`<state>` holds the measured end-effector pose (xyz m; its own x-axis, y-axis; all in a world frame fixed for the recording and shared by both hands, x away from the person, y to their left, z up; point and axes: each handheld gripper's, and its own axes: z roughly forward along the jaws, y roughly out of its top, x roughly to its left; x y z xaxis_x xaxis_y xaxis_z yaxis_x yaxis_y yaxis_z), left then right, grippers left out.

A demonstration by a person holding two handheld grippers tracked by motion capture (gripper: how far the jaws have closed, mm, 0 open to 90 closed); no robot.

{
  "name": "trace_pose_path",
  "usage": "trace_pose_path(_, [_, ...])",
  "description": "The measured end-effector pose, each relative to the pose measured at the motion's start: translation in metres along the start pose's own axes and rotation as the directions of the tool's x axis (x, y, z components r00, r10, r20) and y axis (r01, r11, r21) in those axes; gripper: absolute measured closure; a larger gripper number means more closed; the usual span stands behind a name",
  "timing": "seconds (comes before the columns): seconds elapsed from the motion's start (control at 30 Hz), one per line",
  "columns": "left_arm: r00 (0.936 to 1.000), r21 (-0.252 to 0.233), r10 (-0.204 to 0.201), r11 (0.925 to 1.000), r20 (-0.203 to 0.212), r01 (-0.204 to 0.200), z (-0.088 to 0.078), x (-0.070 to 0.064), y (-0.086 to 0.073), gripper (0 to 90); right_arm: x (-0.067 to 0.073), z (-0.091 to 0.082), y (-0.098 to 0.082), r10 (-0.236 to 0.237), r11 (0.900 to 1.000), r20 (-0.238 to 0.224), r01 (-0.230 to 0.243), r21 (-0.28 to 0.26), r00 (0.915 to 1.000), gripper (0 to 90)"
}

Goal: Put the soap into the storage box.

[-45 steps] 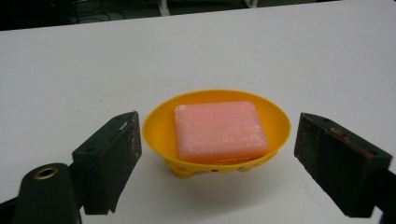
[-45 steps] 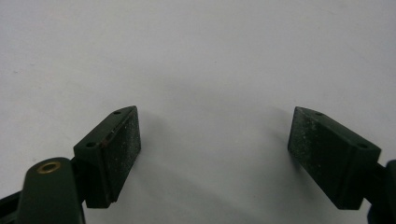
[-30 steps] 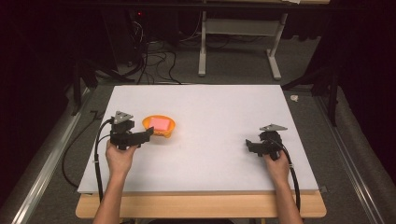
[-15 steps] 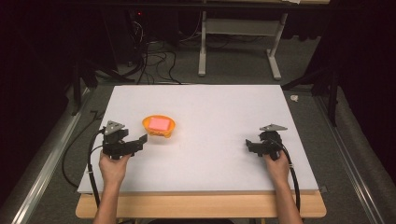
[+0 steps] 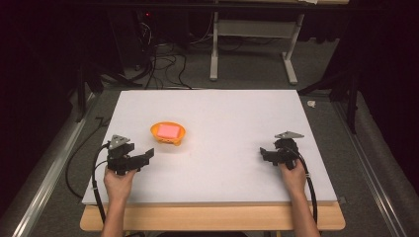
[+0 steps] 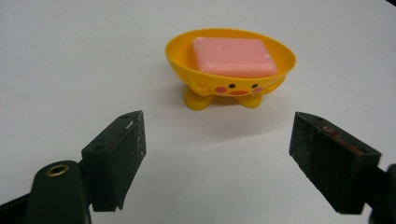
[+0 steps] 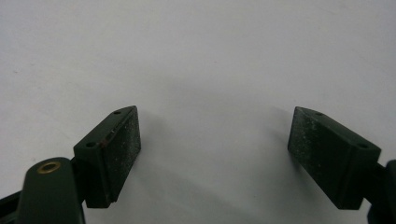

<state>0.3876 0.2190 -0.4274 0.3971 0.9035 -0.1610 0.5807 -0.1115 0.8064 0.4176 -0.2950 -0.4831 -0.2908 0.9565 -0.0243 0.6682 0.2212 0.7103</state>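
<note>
High view has the left gripper (image 5: pixel 147 156) pulled back toward the bench's (image 5: pixel 237 108) near-left corner since a second ago, jaws wide, holding nothing. Its own view shows the yellow soap dish (image 6: pixel 230 70) with pink soap (image 6: pixel 232 57) just ahead, left of center. Right gripper (image 5: pixel 263 153) hasn't budged, also wide open and empty near the right edge.

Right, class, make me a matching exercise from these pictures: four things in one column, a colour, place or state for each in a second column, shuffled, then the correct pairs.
Things:
1. soap bar
2. soap dish
3. left claw
4. right claw

Descriptions:
A. yellow-orange, with a painted face and little feet
B. pink, lying in the dish
C. open, over bare white table at the person's right
D. open, pointing at the dish

Pairs: 1-B, 2-A, 3-D, 4-C
</note>
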Motion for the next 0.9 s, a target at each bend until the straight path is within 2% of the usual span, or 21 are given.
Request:
trace_pose_path(0.47, [0.9999,0.039,-0.007,0.9992,-0.008,0.007,0.009,0.006,-0.016,19.9,0.000,0.000,0.000,0.001,1.000,0.000,-0.001,0.001,1.0000,17.9])
trace_pose_path(0.67, [0.9997,0.060,-0.002,0.9982,-0.025,0.003,0.015,0.007,-0.021,19.9,0.000,0.000,0.000,0.000,1.000,0.000,0.000,0.000,1.0000,17.9])
trace_pose_path(0.77, [0.9991,0.077,0.018,0.9969,-0.040,-0.015,0.019,0.008,-0.023,19.9,0.000,0.000,0.000,0.002,1.000,0.000,-0.002,-0.001,1.0000,17.9])
trace_pose_path(0.9, [0.9986,0.076,0.017,0.9970,-0.049,-0.013,0.023,0.011,-0.025,19.9,0.000,0.000,0.000,0.001,1.000,0.000,-0.001,-0.001,1.0000,17.8])
